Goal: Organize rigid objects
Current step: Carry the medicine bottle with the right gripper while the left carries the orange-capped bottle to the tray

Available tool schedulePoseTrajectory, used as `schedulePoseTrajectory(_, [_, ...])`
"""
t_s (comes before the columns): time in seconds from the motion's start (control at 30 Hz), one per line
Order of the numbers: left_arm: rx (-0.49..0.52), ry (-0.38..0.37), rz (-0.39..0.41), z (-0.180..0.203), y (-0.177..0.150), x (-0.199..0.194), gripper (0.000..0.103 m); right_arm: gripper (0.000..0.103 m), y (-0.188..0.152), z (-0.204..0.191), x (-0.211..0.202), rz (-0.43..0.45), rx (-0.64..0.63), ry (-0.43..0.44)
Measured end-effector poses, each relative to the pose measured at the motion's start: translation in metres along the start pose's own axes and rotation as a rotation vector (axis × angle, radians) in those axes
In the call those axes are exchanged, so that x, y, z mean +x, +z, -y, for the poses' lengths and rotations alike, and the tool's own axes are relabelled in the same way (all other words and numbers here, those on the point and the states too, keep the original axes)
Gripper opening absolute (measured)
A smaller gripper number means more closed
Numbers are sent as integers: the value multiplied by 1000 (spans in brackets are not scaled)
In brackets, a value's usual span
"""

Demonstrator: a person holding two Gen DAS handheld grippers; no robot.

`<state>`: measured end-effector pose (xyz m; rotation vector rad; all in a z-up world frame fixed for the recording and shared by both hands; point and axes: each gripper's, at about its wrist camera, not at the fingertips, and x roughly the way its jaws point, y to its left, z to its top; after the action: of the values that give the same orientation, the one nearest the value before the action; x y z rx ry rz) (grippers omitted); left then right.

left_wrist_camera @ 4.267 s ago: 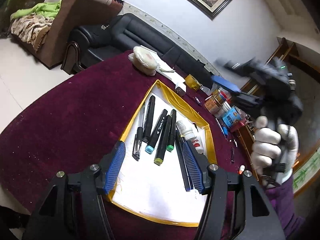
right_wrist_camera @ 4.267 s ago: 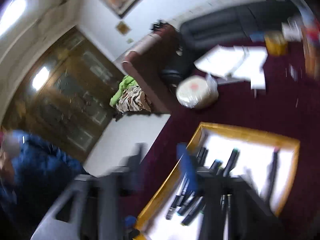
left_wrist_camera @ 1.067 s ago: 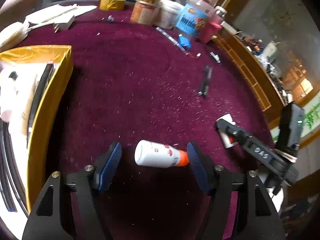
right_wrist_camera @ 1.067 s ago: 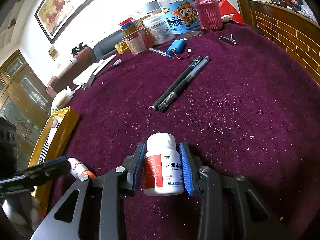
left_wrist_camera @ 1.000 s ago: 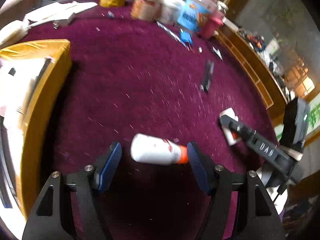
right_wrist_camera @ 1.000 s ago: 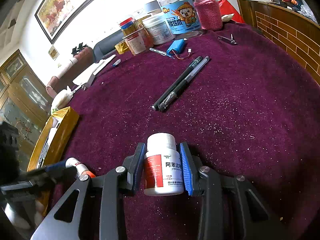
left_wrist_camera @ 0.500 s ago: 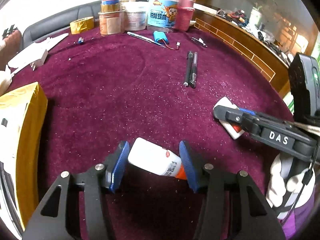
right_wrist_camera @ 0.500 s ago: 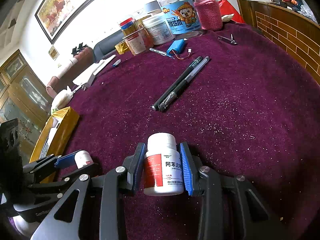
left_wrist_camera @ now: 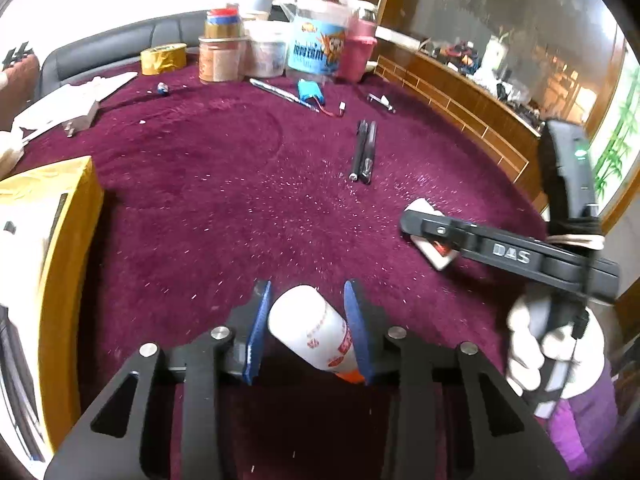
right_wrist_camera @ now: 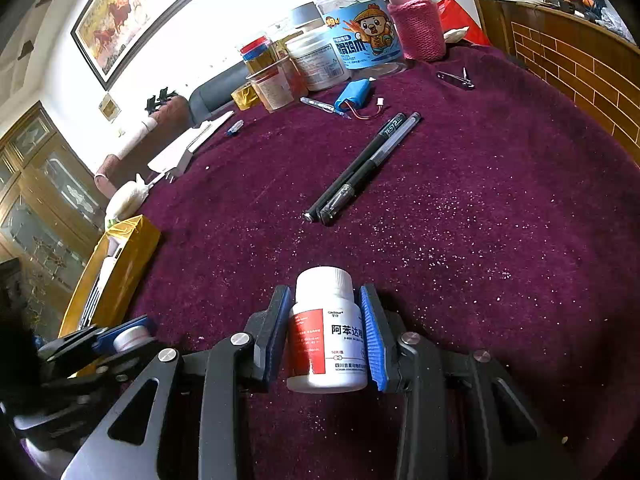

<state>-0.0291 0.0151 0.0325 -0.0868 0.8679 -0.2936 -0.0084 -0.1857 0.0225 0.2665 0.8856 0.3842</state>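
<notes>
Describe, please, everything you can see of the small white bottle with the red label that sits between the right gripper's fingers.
The white bottle is a small, plastic-looking pill bottle with a ribbed white screw cap, closed. Its label is part red, part white, with dark printed characters. It stands upright on the purple tablecloth, cap up. The right gripper is shut on it: the blue-padded fingers press its body on both sides, below the cap. In the left wrist view it shows only partly behind that gripper.
</notes>
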Motion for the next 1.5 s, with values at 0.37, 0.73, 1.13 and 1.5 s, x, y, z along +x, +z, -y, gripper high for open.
schedulePoseTrajectory(0.37, [-65,-79,128,-24,-18,-69,25,30,0,-3,2,8,-14,-27])
schedulePoseTrajectory(0.73, [-228,-45,248,-102,-49,-163,25,30,-2,-31,-8,-22,-61,-21])
schedulePoseTrajectory(1.13, [-436,75,223,-189,-94,-178,25,31,-19,-176,-6,-96,-234,304])
schedulePoseTrajectory(1.5, [-551,238,282,-219,-116,-189,56,31,-66,-303,62,-327,-369,475])
